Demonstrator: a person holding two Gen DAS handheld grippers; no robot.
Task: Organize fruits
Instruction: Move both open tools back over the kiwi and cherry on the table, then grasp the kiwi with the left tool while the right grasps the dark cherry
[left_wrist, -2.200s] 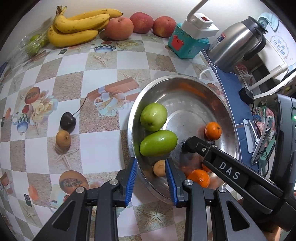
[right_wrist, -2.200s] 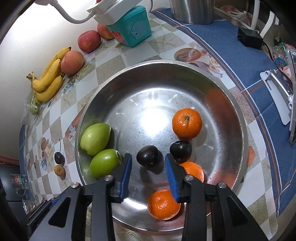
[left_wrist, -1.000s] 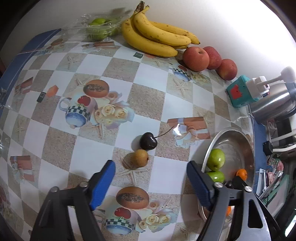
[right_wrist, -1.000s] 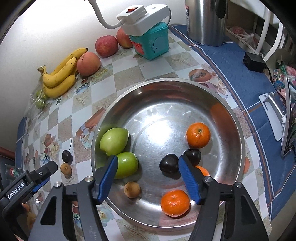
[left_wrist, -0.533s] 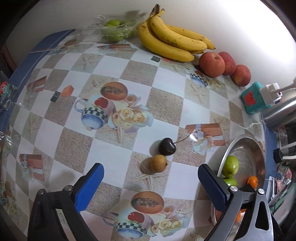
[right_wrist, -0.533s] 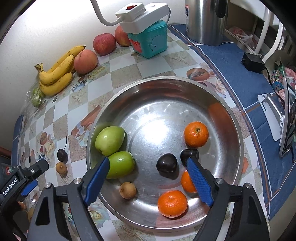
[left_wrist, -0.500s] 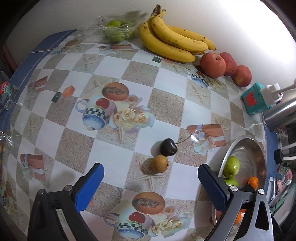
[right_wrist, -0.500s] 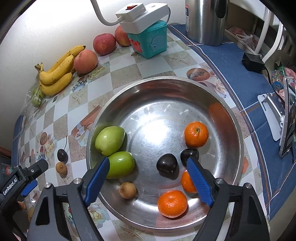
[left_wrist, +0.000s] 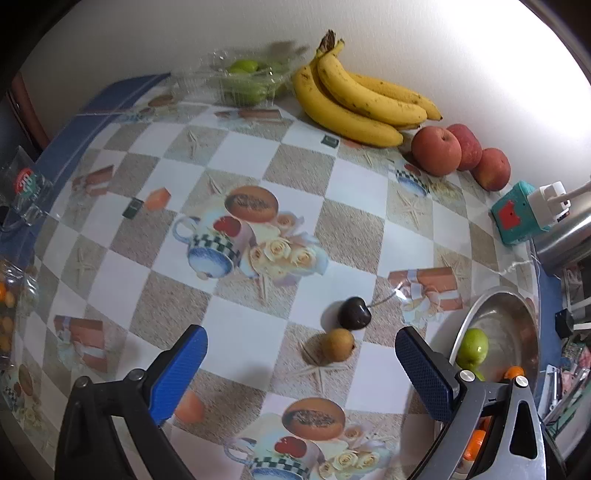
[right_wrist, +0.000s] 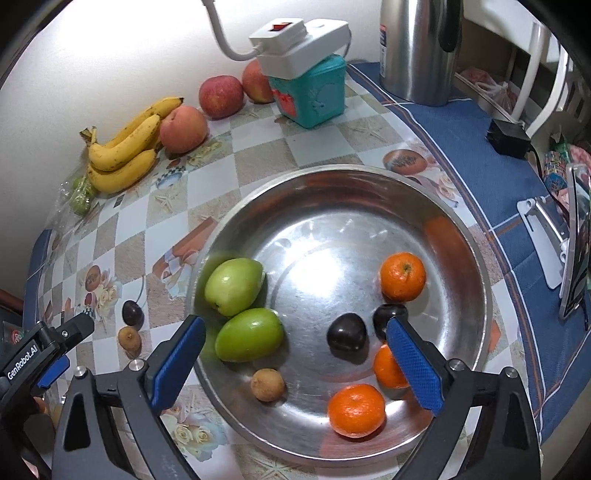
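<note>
A dark cherry (left_wrist: 354, 313) with a stem and a small brown fruit (left_wrist: 337, 344) lie side by side on the patterned tablecloth, left of the steel bowl (left_wrist: 517, 306). My left gripper (left_wrist: 301, 360) is open wide and empty, hovering just in front of them. My right gripper (right_wrist: 295, 354) is open and empty over the bowl (right_wrist: 461, 229), which holds two green fruits (right_wrist: 234, 281), three oranges (right_wrist: 402, 276), two dark fruits (right_wrist: 346, 336) and a small brown fruit (right_wrist: 267, 384). The cherry (right_wrist: 132, 312) also shows in the right wrist view.
Bananas (left_wrist: 362, 99), three red apples (left_wrist: 436, 150) and a clear box of green fruit (left_wrist: 245, 79) line the back wall. A teal box (right_wrist: 314, 92) with a power strip and a steel kettle (right_wrist: 417, 48) stand behind the bowl. A glass (left_wrist: 26, 192) sits far left.
My left gripper left the bowl, swung left over the tablecloth and opened wide near the cherry. My right gripper rose and opened wider; a small brown fruit now lies in the bowl.
</note>
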